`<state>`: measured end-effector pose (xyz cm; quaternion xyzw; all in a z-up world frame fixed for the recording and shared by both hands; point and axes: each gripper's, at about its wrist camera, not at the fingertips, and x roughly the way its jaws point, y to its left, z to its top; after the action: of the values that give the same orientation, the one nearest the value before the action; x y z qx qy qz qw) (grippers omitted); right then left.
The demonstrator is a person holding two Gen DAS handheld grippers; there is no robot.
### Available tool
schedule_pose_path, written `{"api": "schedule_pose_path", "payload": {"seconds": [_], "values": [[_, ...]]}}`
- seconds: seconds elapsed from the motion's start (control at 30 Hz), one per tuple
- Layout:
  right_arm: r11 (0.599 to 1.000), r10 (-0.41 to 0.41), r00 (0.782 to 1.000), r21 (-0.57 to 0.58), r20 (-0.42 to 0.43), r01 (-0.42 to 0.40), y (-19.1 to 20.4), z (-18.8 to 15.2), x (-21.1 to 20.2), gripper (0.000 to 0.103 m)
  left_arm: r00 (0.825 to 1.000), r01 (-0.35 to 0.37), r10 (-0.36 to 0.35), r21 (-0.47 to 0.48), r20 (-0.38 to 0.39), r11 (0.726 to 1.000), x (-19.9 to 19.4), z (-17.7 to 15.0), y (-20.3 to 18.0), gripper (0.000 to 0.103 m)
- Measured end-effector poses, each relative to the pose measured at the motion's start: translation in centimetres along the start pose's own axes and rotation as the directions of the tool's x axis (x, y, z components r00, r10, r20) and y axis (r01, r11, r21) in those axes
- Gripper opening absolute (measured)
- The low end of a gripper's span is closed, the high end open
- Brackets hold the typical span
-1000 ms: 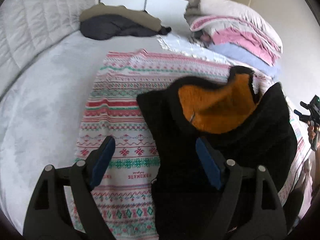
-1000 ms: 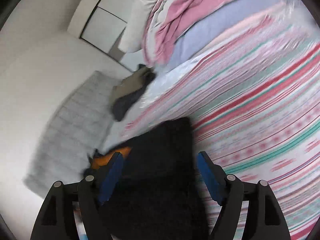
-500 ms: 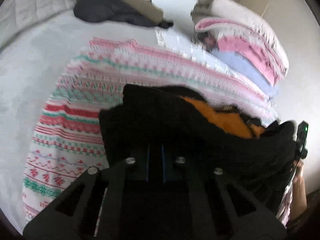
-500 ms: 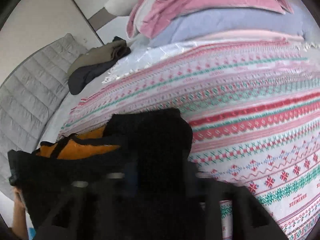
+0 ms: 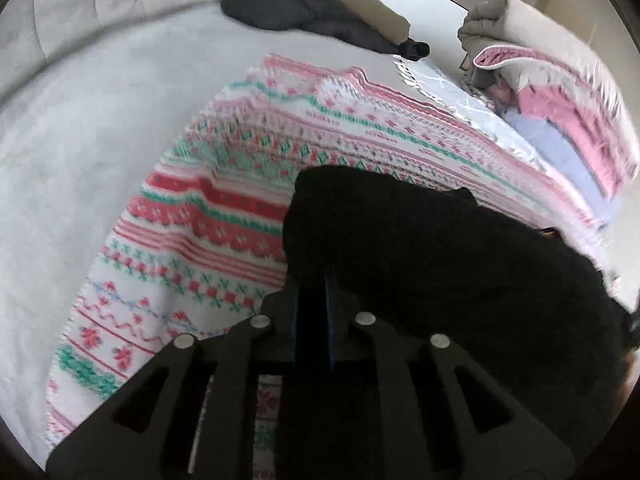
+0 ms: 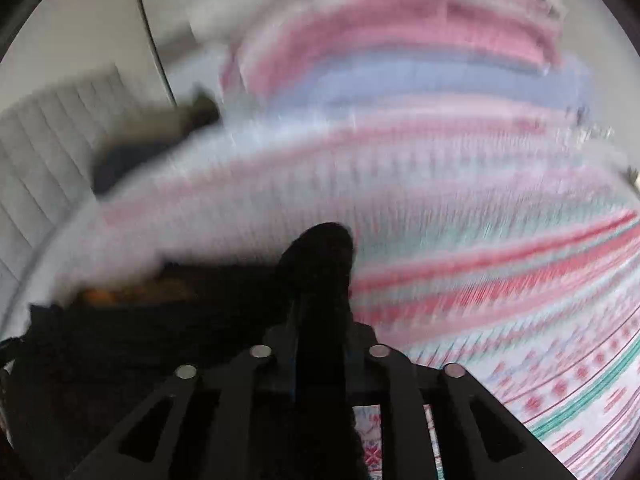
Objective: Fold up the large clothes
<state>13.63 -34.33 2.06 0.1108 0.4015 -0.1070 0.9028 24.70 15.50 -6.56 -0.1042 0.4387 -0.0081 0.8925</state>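
The left claw [image 5: 314, 300] pinches an edge of the black fleece [image 5: 440, 264], and the right claw [image 6: 320, 320] pinches another edge. The fleece lies bunched on the striped blanket [image 5: 208, 216] on the bed [image 5: 80, 140].

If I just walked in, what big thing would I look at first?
Probably the fluffy black garment bunched at the near edge of the bed, pinched by the left gripper and right gripper. It lies on the white blanket with red and green knitted-look stripes, with pink and lilac bedding piled behind.
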Motion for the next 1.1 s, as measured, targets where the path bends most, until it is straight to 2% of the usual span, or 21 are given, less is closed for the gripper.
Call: {"api": "schedule_pose_path", "payload": {"seconds": [0.03,0.07,0.1,0.13,0.2,0.23,0.27,0.33,0.4,0.43,0.5,0.57,0.63,0.7,0.73,0.8,0.87,0.93,0.97,1.03,1.1], "values": [[1.0,-0.011,1.0,-0.001,-0.003,0.011,0.0,-0.1,0.3,0.024,0.999,-0.049,0.048,0.032,0.018,0.998,-0.9,0.3,-0.7,0.026],[1.0,-0.023,1.0,0.0,0.012,0.023,-0.1,0.0,-0.1,0.032,0.993,-0.105,0.102,0.061,0.053,0.993,-2.3,0.6,-1.4,0.03],[0.999,-0.045,0.998,-0.002,0.032,0.045,0.0,0.2,-0.9,0.044,0.989,-0.13,0.124,0.073,0.08,0.989,-3.3,0.6,-1.9,0.032],[0.993,-0.116,0.991,-0.008,0.072,0.117,0.4,0.5,-2.4,0.049,0.984,-0.142,0.131,0.085,0.123,0.986,-4.8,0.8,-2.8,0.034],[0.984,-0.171,0.969,-0.021,0.178,0.178,1.5,0.5,-5.5,0.057,0.985,-0.078,0.062,0.097,0.164,0.992,-6.9,1.0,-4.4,0.048],[0.984,-0.168,0.963,-0.031,0.211,0.178,2.8,0.5,-6.7,0.059,0.984,-0.03,0.011,0.105,0.177,0.994,-7.8,1.0,-5.8,0.06],[0.986,-0.152,0.963,-0.039,0.221,0.165,3.8,0.5,-7.3,0.062,0.983,0.012,-0.033,0.114,0.183,0.993,-8.3,0.9,-7.1,0.07],[0.993,-0.029,0.976,-0.109,0.214,0.054,8.3,0.0,-8.6,0.066,0.977,0.116,-0.137,0.134,0.165,0.984,-8.4,0.3,-10.4,0.077],[0.98,0.068,0.984,-0.196,0.165,-0.034,12.8,-0.9,-8.5,0.07,0.968,0.201,-0.222,0.173,0.113,0.964,-6.9,-0.9,-13.7,0.081],[0.958,0.134,0.985,-0.27,0.112,-0.099,16.2,-2.0,-7.9,0.07,0.97,0.201,-0.223,0.2,0.096,0.959,-6.1,-1.4,-14.9,0.081],[0.924,0.175,0.984,-0.352,0.043,-0.149,19.9,-3.6,-6.6,0.07,0.987,0.128,-0.15,0.272,0.061,0.954,-4.0,-2.2,-16.4,0.081],[0.895,0.134,0.991,-0.429,-0.003,-0.123,21.8,-4.7,-4.7,0.07,0.995,0.08,-0.092,0.278,0.029,0.957,-2.4,-2.2,-15.0,0.082],[0.909,0.129,0.992,-0.399,-0.01,-0.123,19.4,-3.8,-3.6,0.07,0.998,0.028,-0.038,0.22,0.042,0.975,-1.8,-1.4,-11.4,0.082],[0.945,0.104,0.994,-0.311,-0.017,-0.104,14.4,-1.8,-2.8,0.07,0.995,-0.093,0.083,0.2,0.057,0.975,-1.0,-0.7,-7.0,0.086],[0.963,0.061,0.998,-0.263,-0.026,-0.065,11.7,-1.0,-2.3,0.07,0.993,-0.113,0.105,0.181,0.056,0.977,-0.9,-0.7,-5.3,0.09],[0.975,-0.04,0.999,-0.218,-0.012,0.036,7.1,-0.3,-2.2,0.07,0.99,-0.138,0.134,0.107,0.039,0.985,-1.2,-0.5,-1.7,0.092],[0.981,-0.115,0.993,-0.159,0.001,0.114,4.2,0.4,-3.2,0.07,0.988,-0.152,0.15,0.046,0.044,0.987,-2.6,-0.9,-0.4,0.092],[0.975,-0.19,0.981,-0.114,0.03,0.192,3.1,0.3,-4.9,0.072,0.986,-0.148,0.141,0.064,0.093,0.987,-4.7,-1.3,-1.7,0.091],[0.975,-0.19,0.981,-0.108,0.047,0.194,3.4,0.1,-5.9,0.072,0.985,-0.134,0.123,0.089,0.118,0.987,-5.6,-1.7,-2.8,0.091],[0.986,-0.103,0.992,-0.122,0.08,0.112,5.4,-1.0,-8.4,0.072,0.985,-0.084,0.062,0.132,0.164,0.988,-7.6,-2.6,-5.8,0.092],[0.984,-0.042,0.995,-0.168,0.094,0.057,8.1,-2.6,-9.9,0.073,0.986,-0.034,0.004,0.181,0.164,0.983,-8.6,-4.1,-8.8,0.092]]}}
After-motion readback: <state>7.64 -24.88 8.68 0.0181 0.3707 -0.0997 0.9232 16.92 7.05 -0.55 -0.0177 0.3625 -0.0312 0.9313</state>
